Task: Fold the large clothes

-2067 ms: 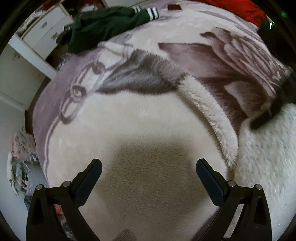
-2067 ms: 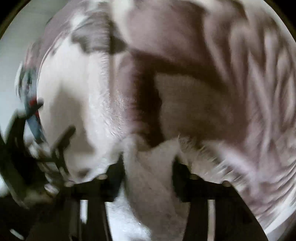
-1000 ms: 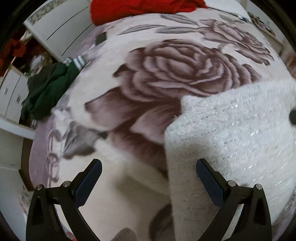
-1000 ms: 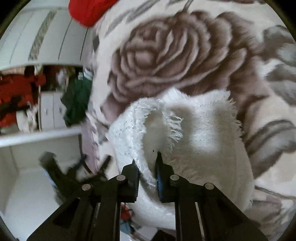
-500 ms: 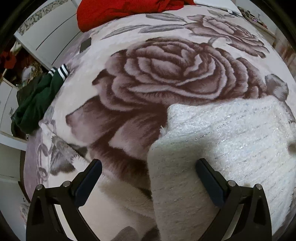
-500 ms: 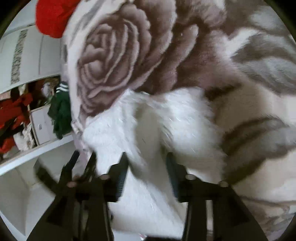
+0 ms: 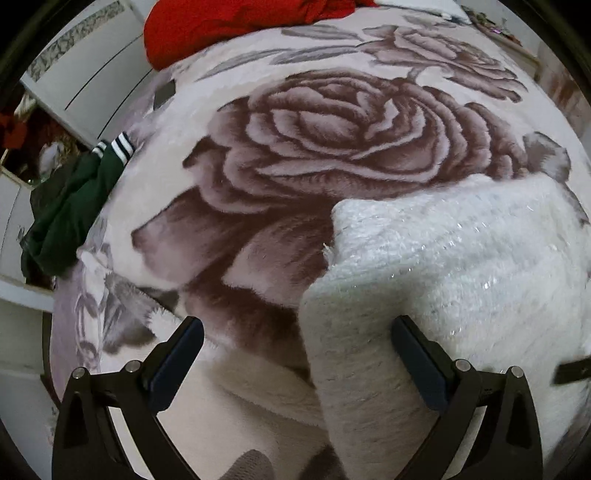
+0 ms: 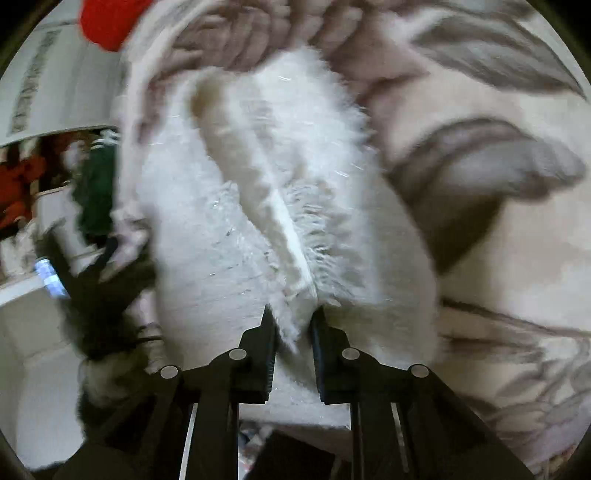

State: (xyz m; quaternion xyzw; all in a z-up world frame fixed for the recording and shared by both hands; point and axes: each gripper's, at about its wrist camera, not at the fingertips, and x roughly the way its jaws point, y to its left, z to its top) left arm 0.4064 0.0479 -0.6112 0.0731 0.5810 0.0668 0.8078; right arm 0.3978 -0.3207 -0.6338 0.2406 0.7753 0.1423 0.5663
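Right, through the left wrist camera I see my left gripper [image 7: 293,360] hanging over the bed with its jaws spread wide and nothing pinched between them. The white fuzzy garment [image 7: 461,280], a thick knit with glinting threads, lies on the rose-patterned blanket [image 7: 332,125] and fills the lower right of this view; its near folded corner reaches in between my two fingers, closer to the right-hand one, but neither pad presses on it. A dark green garment [image 7: 70,210] with white-striped cuffs is bunched at the blanket's left edge, a red cloth [image 7: 236,22] sits at the far end of the bed, and white cabinet doors [image 7: 88,77] stand beyond the upper left. In the right wrist view the picture is smeared by motion. My right gripper [image 8: 293,325] has its jaws nearly together and closing, and a fringed fold of the white fuzzy garment [image 8: 229,229] stands up between the fingertips, pinched there. The rest of that garment spreads away from the grip across the blanket [image 8: 498,240], whose grey-brown leaf pattern fills the right side. The red cloth [image 8: 107,22] shows at the top left, the green garment [image 8: 96,188] at the left, and the left gripper's dark frame [image 8: 99,295] blurs below it.
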